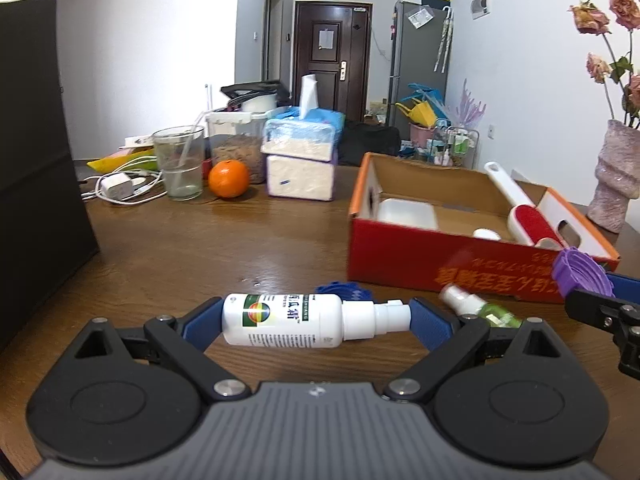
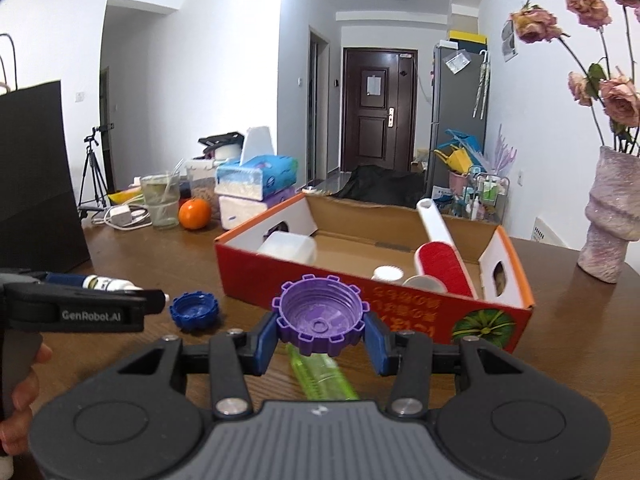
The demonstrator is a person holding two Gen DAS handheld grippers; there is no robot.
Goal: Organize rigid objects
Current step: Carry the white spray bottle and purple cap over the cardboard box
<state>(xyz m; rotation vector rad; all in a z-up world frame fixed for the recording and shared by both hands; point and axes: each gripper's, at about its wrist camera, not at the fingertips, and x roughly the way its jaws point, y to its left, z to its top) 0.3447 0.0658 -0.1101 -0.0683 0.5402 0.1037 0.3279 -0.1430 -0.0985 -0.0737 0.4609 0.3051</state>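
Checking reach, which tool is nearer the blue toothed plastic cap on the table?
Left. The left tool, gripping a white spray bottle, sits just before the blue cap; the right tool is farther right.

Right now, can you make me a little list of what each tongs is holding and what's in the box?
left tongs: shut on the white spray bottle, held sideways by its ends
right tongs: shut on the purple cap, open side up
box: red and orange cardboard, open on top
in the box: lint brush, white tub, small white lids
still on the table: blue cap, green spray bottle
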